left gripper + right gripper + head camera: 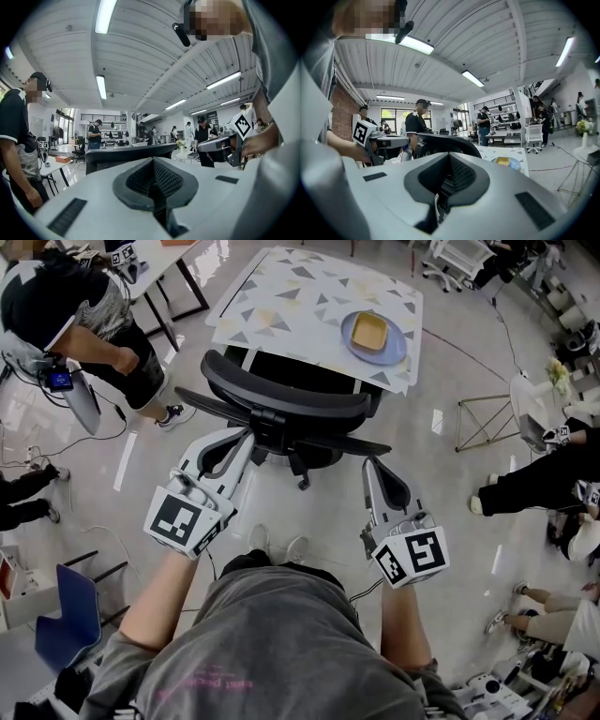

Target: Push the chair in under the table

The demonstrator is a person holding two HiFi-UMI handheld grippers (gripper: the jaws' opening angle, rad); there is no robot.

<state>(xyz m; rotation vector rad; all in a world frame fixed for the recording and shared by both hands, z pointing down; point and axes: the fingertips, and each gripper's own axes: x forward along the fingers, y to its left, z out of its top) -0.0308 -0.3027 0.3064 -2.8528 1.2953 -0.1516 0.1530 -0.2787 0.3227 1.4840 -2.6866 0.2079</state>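
glossy floor (450, 521), matt black mesh chair (281, 395)

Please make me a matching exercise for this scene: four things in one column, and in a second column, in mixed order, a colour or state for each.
Things:
1. chair
2. plate
3. table
4. left gripper

Colour or state:
a. blue
b. jaws shut
c. black
d. covered with a triangle pattern

Pairs: 1-c, 2-a, 3-d, 4-b
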